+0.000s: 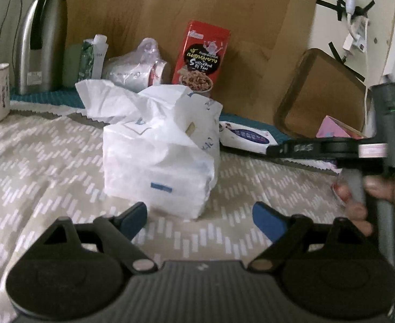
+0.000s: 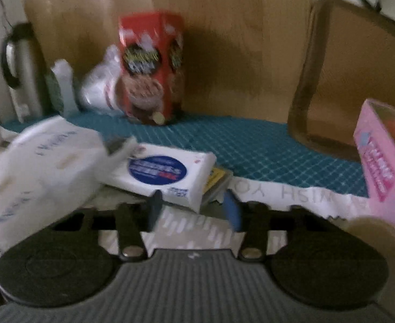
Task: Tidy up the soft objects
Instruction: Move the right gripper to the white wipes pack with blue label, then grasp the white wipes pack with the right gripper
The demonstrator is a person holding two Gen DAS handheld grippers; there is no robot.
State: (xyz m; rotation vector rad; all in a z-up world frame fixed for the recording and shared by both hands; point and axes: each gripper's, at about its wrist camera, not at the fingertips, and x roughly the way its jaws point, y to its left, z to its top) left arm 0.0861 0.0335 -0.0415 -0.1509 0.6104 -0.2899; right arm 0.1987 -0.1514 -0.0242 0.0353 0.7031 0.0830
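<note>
Tissue pack [image 1: 159, 158] sits mid-counter at 12 o'clock from the left claw [image 1: 199, 216], which is spread wide and empty. Looks light and squishy, with slippery crinkly plastic, so pinch the firm lower sides. Right claw [image 2: 193, 210] also parted, holding nothing.

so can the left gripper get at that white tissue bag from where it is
Probably yes: the left gripper is open, the white tissue bag sits straight ahead on the patterned cloth, and nothing lies between them.
</note>
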